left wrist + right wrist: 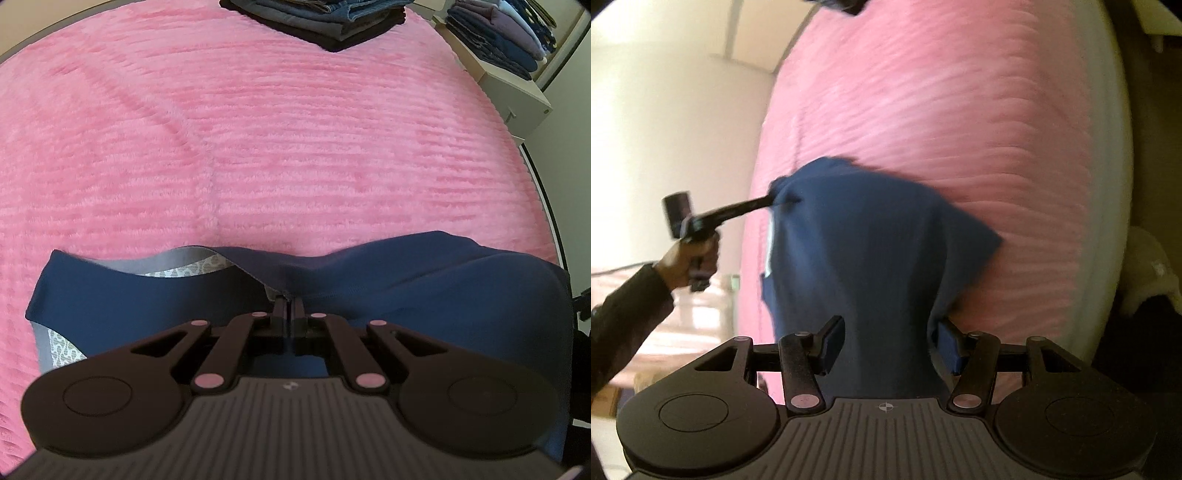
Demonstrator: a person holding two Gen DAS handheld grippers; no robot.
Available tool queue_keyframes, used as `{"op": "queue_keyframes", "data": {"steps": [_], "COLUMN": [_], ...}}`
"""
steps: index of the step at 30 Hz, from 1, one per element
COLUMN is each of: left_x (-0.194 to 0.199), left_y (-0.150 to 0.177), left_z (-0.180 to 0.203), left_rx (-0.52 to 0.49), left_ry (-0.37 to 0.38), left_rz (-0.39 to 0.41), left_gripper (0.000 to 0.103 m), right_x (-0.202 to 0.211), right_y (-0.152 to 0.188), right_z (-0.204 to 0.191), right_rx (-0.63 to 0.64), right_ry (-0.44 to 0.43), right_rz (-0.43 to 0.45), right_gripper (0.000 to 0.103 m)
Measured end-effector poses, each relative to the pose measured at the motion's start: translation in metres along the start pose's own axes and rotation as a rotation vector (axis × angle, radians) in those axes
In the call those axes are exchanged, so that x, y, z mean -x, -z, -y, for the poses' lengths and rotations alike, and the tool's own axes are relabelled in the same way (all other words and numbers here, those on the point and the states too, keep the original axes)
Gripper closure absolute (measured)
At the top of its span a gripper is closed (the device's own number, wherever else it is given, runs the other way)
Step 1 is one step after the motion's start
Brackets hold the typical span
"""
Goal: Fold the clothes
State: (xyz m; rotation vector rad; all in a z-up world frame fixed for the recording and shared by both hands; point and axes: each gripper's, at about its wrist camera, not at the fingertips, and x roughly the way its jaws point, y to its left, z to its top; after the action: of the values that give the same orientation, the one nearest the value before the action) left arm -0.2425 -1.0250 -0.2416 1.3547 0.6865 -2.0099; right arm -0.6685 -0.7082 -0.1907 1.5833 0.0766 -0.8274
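Blue garment lies half lifted on the pink blanket, its edge pinched tight in the left gripper. The right gripper stands half wide around bunched cloth, pads apparently not pressing. Best to carry the pinched edge across evenly, keeping the fold line straight.

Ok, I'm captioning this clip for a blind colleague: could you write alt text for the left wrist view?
The left gripper, shut, pinches the edge of a navy garment lying on a pink ribbed bedspread. A stack of folded clothes sits at the far edge of the bed.
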Motion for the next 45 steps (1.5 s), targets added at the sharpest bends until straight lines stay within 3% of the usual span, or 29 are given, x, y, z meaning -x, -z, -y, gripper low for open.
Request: {"op": "queue_keyframes", "data": {"steps": [4,8,11,15,21,27,29,31,32,36,38,40,42,45], "left_x": [-0.001,-0.002,-0.004,-0.005,-0.006,-0.006,-0.006,-0.006,-0.006,0.003,0.014,0.03,0.043,0.035], "left_y": [0.002,0.004,0.005,0.006,0.005,0.004,0.003,0.003,0.003,-0.001,-0.005,-0.01,-0.015,-0.014], "left_z": [0.0,0.0,-0.001,-0.002,-0.003,-0.004,-0.004,-0.004,-0.004,-0.005,-0.005,-0.007,-0.008,-0.007], "left_rx": [0.0,-0.001,-0.006,-0.009,-0.002,0.009,0.013,0.017,0.018,0.037,0.055,0.077,0.092,0.081], "left_ry": [0.0,0.0,0.002,0.004,0.004,0.001,0.001,0.0,-0.001,-0.004,-0.006,-0.011,-0.02,-0.047], "left_rz": [-0.001,-0.003,-0.007,-0.012,-0.009,0.0,0.003,0.006,0.008,0.043,0.084,0.143,0.189,0.154], "left_gripper": [0.103,0.103,0.103,0.103,0.103,0.103,0.103,0.103,0.103,0.103,0.103,0.103,0.103,0.103], "right_x": [0.0,-0.004,0.003,0.013,0.012,0.003,-0.003,0.002,0.009,0.028,0.054,0.062,0.05,0.025], "right_y": [-0.015,-0.027,-0.027,-0.027,-0.031,-0.05,-0.057,-0.062,-0.065,-0.09,-0.102,-0.103,-0.095,-0.09], "right_z": [0.0,0.008,0.017,0.026,0.016,0.04,0.046,0.046,0.041,-0.009,-0.046,-0.08,-0.089,-0.066], "right_rx": [-0.011,-0.072,-0.148,-0.19,-0.173,-0.298,-0.349,-0.392,-0.383,-0.194,-0.03,0.156,0.265,0.256], "right_ry": [-0.042,0.014,-0.015,0.013,-0.161,-0.128,-0.162,-0.195,-0.19,-0.237,-0.346,-0.423,-0.369,-0.248], "right_rz": [0.035,0.098,0.107,0.139,0.106,0.205,0.22,0.243,0.248,0.253,0.261,0.161,0.01,-0.038], "right_gripper": [0.046,0.046,0.046,0.046,0.047,0.047,0.047,0.09,0.1,0.102,0.103,0.103,0.103,0.103]}}
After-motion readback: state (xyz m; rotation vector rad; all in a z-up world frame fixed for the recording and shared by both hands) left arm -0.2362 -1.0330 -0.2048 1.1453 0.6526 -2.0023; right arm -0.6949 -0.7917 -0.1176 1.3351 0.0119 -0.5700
